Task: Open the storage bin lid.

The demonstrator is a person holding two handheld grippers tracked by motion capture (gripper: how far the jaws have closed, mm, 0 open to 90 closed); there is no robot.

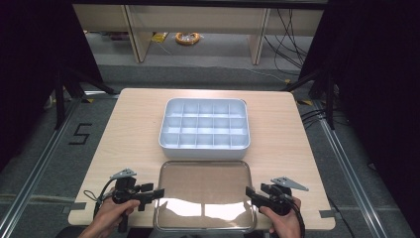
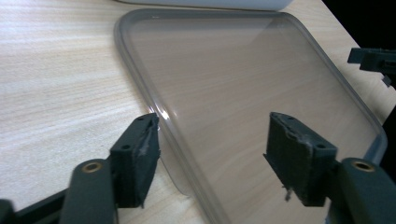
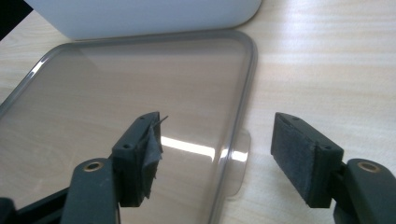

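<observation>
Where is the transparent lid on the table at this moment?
In the high view, the transparent lid lies flat at the table's near edge, just in front of the white compartment box, between the left gripper and right gripper.

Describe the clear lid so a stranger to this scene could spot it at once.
Start at the wooden table and find the white compartment box at its middle. Directly in front of the box, on the person's side, lies the clear lid, between the two hand-held grippers. Unlike the opaque, divided box, it is flat, see-through and glossy.
</observation>
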